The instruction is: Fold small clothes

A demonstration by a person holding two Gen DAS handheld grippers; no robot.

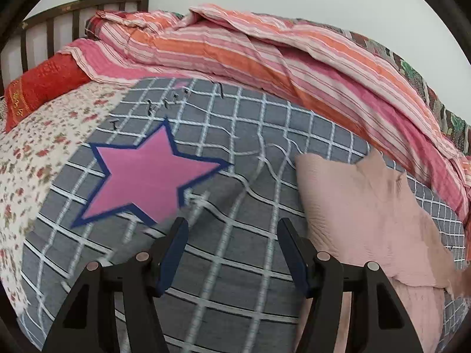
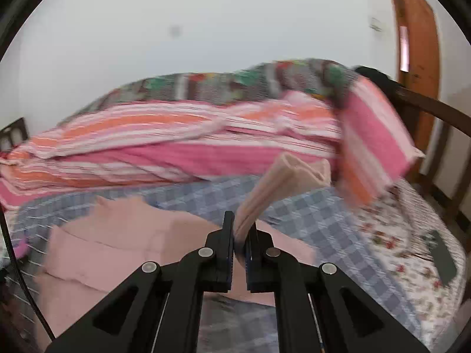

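Right gripper (image 2: 240, 229) clamps pink garment (image 2: 282, 185); left gripper (image 1: 232, 229) hangs released, empty.

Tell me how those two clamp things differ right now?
The left gripper has its fingers spread apart with nothing between them, only the checked blanket below. The right gripper has its fingers pinched shut on a strip of the pink garment, which sticks up from them. The left one sits beside the garment, not touching it. Both are black with blue-lined fingers, and both point over the bed.
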